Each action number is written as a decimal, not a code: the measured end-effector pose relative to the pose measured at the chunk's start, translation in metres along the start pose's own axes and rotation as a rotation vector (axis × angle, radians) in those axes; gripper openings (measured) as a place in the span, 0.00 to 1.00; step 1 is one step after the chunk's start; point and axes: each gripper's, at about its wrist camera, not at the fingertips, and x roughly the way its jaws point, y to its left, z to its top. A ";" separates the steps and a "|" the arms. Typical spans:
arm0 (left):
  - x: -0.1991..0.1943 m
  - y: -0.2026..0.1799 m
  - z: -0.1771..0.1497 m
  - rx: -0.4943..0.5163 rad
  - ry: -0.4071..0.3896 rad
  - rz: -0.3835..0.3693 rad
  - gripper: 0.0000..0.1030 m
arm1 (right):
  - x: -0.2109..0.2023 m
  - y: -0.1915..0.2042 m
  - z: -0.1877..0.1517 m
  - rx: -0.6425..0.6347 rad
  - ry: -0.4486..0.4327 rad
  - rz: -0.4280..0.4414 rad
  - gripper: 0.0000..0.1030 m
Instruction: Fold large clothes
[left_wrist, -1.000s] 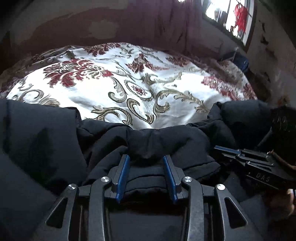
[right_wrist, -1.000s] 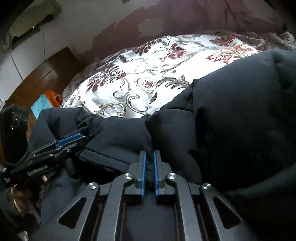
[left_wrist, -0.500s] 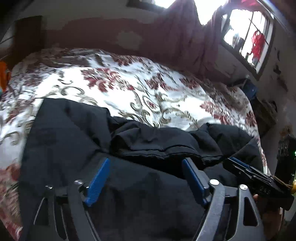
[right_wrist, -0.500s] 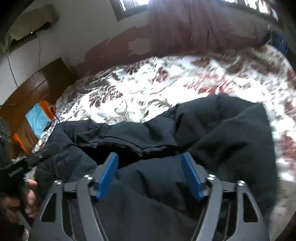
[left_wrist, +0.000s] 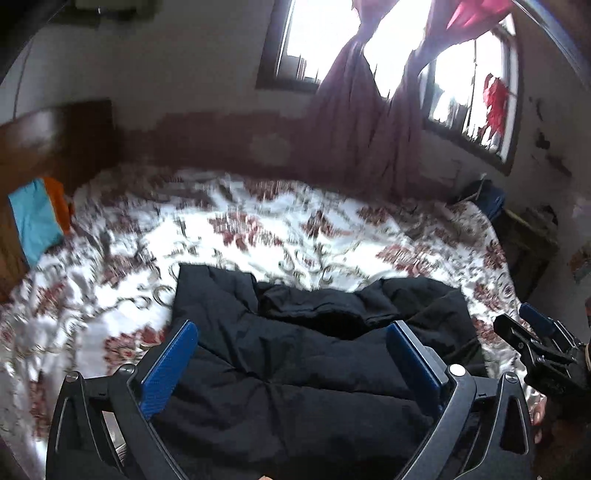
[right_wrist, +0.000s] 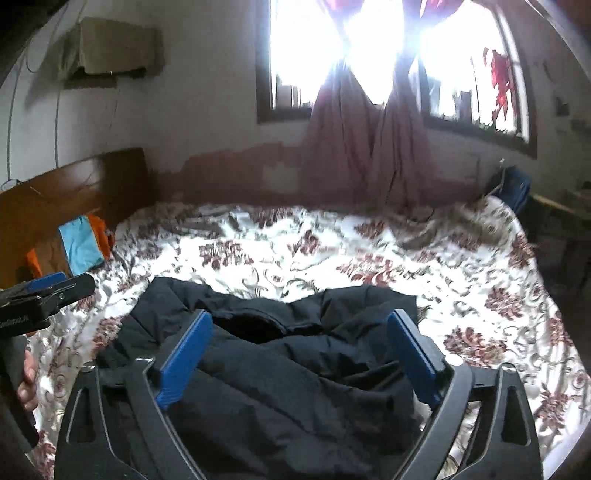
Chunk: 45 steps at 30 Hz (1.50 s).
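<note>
A large black padded jacket (left_wrist: 295, 354) lies in a rough folded heap on the floral bedspread (left_wrist: 258, 229); it also shows in the right wrist view (right_wrist: 280, 362). My left gripper (left_wrist: 291, 328) is open and empty, raised above the jacket, not touching it. My right gripper (right_wrist: 299, 319) is open and empty too, held above the jacket's collar end. Each gripper shows at the edge of the other's view: the right one (left_wrist: 535, 332), the left one (right_wrist: 55, 288).
The bed fills the middle, with a white and red floral bedspread (right_wrist: 369, 251). A wooden headboard (right_wrist: 74, 184) with blue and orange cloth (right_wrist: 83, 243) stands at the left. Windows with maroon curtains (right_wrist: 354, 140) are behind. A dark bag (right_wrist: 511, 188) sits at the far right.
Both grippers have let go of the jacket, opened wide and pulled up and back from it. The jacket now lies on the bed.
</note>
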 end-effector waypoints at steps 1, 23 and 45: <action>-0.011 -0.002 0.001 0.006 -0.017 0.000 1.00 | -0.014 0.002 0.000 0.000 -0.020 -0.011 0.94; -0.215 -0.027 -0.050 0.090 -0.239 0.111 1.00 | -0.199 0.004 -0.059 0.075 -0.179 -0.009 0.98; -0.265 -0.008 -0.138 0.086 -0.178 0.173 1.00 | -0.251 0.051 -0.128 -0.104 -0.148 -0.002 0.98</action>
